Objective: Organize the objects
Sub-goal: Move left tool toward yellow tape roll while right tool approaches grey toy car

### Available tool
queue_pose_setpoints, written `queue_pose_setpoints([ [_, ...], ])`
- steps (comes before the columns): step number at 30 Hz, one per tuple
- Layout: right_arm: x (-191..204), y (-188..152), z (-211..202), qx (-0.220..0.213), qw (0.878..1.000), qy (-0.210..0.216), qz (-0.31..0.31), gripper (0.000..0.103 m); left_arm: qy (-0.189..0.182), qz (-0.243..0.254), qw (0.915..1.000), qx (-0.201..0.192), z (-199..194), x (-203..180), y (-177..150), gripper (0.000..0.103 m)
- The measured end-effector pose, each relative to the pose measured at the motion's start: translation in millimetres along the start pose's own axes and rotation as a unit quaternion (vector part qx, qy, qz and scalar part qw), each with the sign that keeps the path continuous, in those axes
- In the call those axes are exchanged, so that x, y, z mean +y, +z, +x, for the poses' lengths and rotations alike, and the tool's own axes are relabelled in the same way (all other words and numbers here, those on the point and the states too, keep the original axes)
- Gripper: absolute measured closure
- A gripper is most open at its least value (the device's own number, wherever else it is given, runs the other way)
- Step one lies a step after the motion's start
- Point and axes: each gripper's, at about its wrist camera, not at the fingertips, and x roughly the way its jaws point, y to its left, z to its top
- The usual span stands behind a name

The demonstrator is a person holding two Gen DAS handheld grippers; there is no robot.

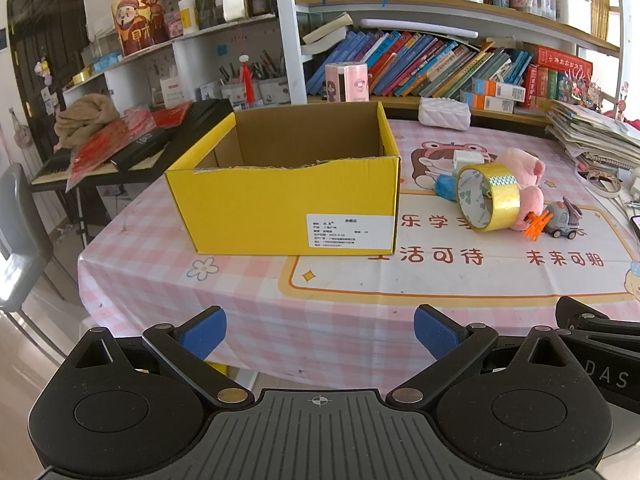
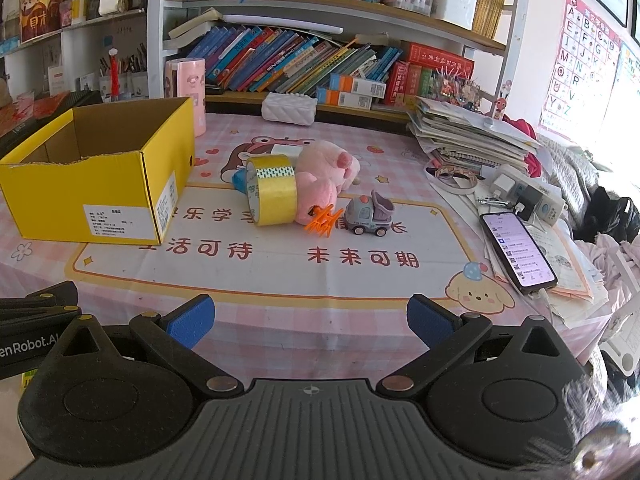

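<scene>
An open yellow cardboard box (image 1: 288,204) (image 2: 92,184) stands on the left of the table; what shows of its inside holds nothing. To its right lies a cluster: a yellow tape roll (image 1: 490,198) (image 2: 272,190) on edge, a pink plush toy (image 1: 526,176) (image 2: 324,176), a blue object (image 1: 446,187) (image 2: 239,180) partly hidden behind the tape, an orange hair claw (image 1: 538,226) (image 2: 322,218) and a grey toy truck (image 1: 562,218) (image 2: 370,216). My left gripper (image 1: 320,334) and right gripper (image 2: 308,322) are open and empty, held at the table's near edge.
A pink checked tablecloth (image 2: 280,320) covers the table. A phone (image 2: 518,252), a power strip (image 2: 528,196) and a stack of papers (image 2: 472,136) lie at the right. A white tissue box (image 2: 290,109) and bookshelves stand behind. A keyboard (image 1: 132,148) stands to the left.
</scene>
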Motion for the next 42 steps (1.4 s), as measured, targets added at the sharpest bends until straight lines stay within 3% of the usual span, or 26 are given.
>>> queue_pose_setpoints([
  [42,1.2,-2.2,-4.5,-0.001,1.0,-0.002,0.002,0.0,-0.002,0.0,1.0,-0.001,-4.7,1.5,-1.4,0.002],
])
